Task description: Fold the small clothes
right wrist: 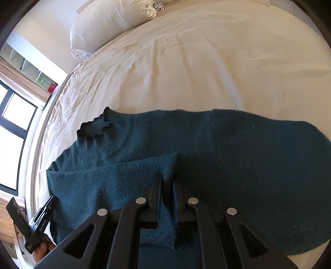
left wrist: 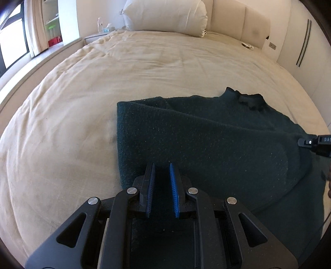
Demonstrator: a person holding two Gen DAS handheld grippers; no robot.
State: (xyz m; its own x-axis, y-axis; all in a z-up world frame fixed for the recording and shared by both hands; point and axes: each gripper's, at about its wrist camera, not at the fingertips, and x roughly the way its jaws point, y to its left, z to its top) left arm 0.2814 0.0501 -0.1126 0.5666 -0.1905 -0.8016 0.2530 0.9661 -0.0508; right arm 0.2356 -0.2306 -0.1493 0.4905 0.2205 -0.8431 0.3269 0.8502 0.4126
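Observation:
A dark teal knitted sweater lies flat on the cream bed sheet, collar pointing towards the headboard, its left side folded in over the body. My left gripper hovers over the sweater's near left part, jaws a little apart, blue pads showing, nothing between them. In the right wrist view the sweater spreads across the sheet. My right gripper is shut on a raised fold of the sweater's knit. The left gripper shows at the lower left.
A white pillow lies at the headboard. A bedside table with a bottle stands at the far left. A window and shelves are on the left. A white wardrobe stands at the right.

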